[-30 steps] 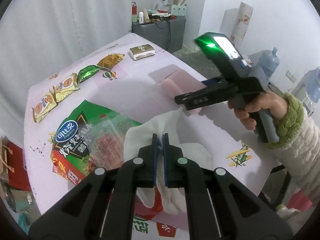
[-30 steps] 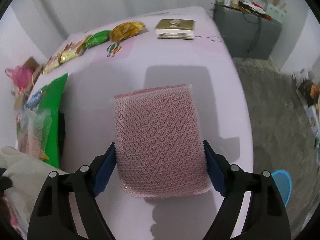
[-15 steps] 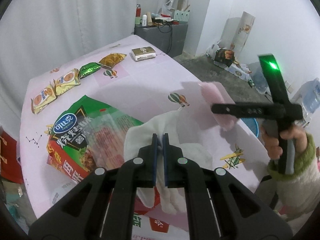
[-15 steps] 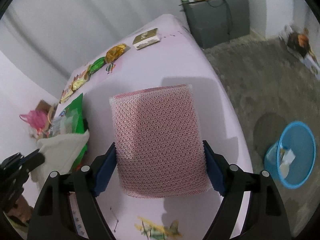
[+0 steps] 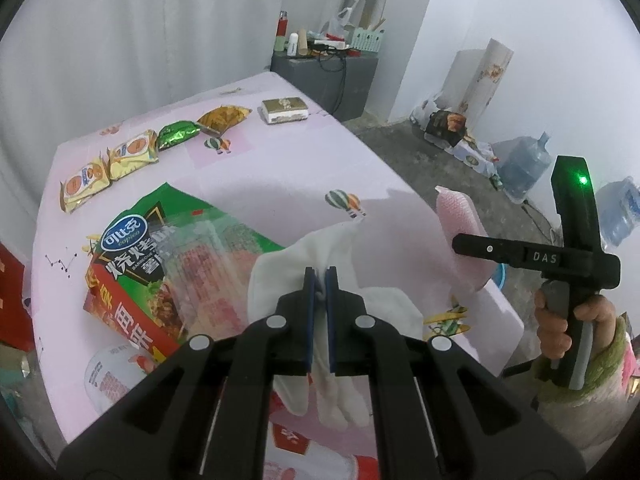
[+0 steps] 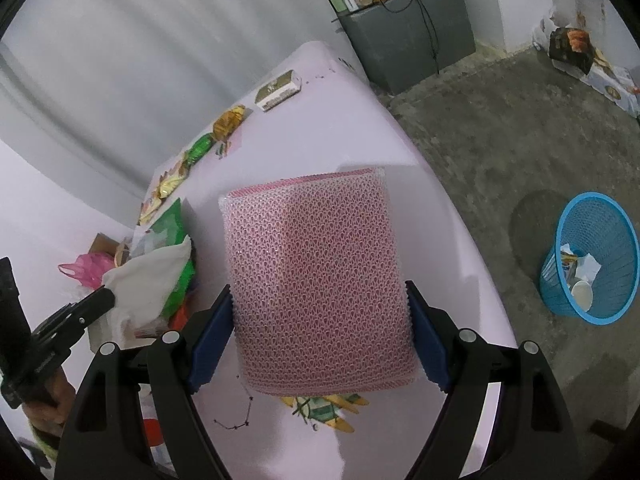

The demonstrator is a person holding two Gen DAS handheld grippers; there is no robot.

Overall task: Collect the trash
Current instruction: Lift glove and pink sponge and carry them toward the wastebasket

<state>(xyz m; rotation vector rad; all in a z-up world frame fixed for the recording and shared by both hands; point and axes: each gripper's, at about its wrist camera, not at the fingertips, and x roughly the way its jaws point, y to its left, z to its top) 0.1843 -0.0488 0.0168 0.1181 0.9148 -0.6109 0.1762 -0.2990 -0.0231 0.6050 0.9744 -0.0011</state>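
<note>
A pink sponge point(image 6: 316, 284) is covered in rough open mesh. Soft matt white cloth point(image 5: 320, 256) is seen beside a glossy printed plastic bag point(image 5: 160, 248). The blue bin point(image 6: 588, 256) is made of perforated plastic.

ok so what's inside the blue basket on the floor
The blue basket holds crumpled white paper, a white cup and some printed scraps. Its near wall hides the bottom, so anything deeper cannot be seen.
</note>
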